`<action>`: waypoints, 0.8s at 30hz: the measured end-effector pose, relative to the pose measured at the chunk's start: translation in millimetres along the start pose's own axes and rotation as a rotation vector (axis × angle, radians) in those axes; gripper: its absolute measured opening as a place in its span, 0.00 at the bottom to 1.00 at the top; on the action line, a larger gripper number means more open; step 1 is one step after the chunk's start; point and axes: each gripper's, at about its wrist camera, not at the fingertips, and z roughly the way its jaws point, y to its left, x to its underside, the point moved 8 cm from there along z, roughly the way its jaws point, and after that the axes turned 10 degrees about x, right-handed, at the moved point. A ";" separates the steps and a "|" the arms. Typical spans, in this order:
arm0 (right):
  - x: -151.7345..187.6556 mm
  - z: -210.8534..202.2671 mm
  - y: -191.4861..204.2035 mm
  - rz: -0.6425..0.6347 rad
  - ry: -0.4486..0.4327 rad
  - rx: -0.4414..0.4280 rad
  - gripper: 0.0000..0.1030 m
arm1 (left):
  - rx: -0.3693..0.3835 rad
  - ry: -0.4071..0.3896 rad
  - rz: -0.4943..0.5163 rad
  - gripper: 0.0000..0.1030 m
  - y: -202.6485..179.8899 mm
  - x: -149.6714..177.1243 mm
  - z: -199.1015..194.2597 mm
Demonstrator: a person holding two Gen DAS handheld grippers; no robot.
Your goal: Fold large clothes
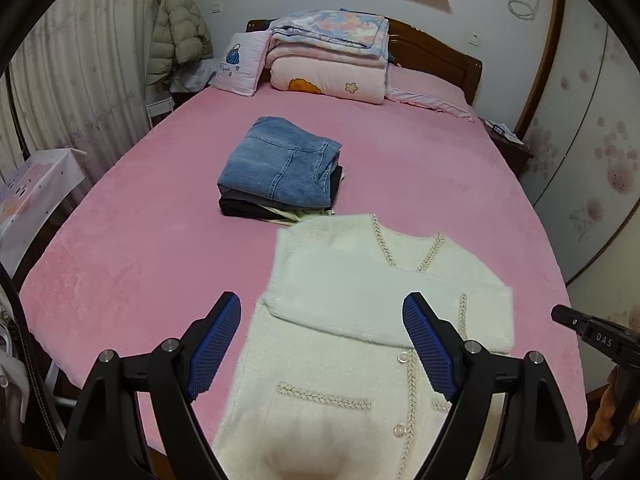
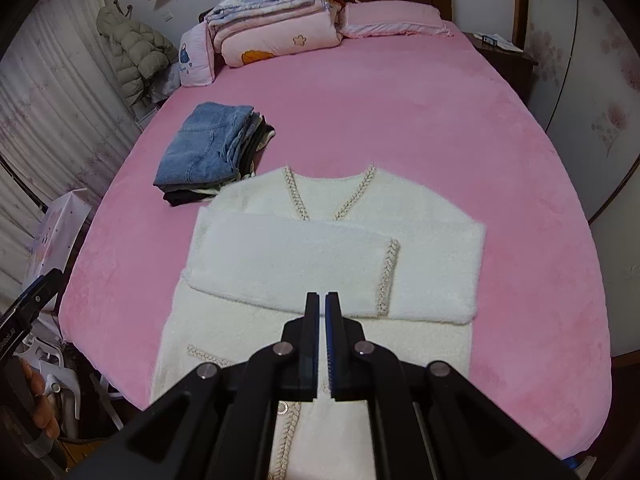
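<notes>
Looking down over the fluffy cream cardigan with braided trim (image 1: 352,320), I see it flat on the pink plush bed cover (image 1: 132,248), both sleeves crossed over the chest. My left gripper (image 1: 322,344) hangs spread and empty; my right gripper (image 2: 323,344) is pressed together on nothing. I'd judge the hem fold comes next: pinch both bottom corners evenly, lift low, and lay the hem at the neckline without dragging the sleeves.

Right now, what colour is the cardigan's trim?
Beige braid on the cream cardigan; clearest in the right wrist view.
</notes>
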 end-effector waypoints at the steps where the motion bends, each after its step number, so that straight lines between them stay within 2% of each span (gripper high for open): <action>1: 0.7 -4.1 -0.6 0.004 -0.011 0.006 0.02 | 0.008 -0.004 0.004 0.80 0.5 0.8 -3.9; 5: 6.9 -27.9 -3.7 0.031 -0.058 0.036 0.02 | 0.046 -0.005 0.000 0.80 7.3 4.1 -11.8; 8: 17.4 -41.6 -5.0 0.069 -0.069 0.058 0.02 | 0.070 0.042 -0.009 0.80 16.2 9.5 -13.3; 15: 58.1 -65.5 8.5 0.119 -0.055 0.087 0.02 | 0.096 0.045 0.045 0.80 26.2 29.5 -41.7; 24: 115.6 -93.6 15.2 0.140 -0.062 0.136 0.02 | 0.127 0.073 0.078 0.80 32.8 69.7 -54.8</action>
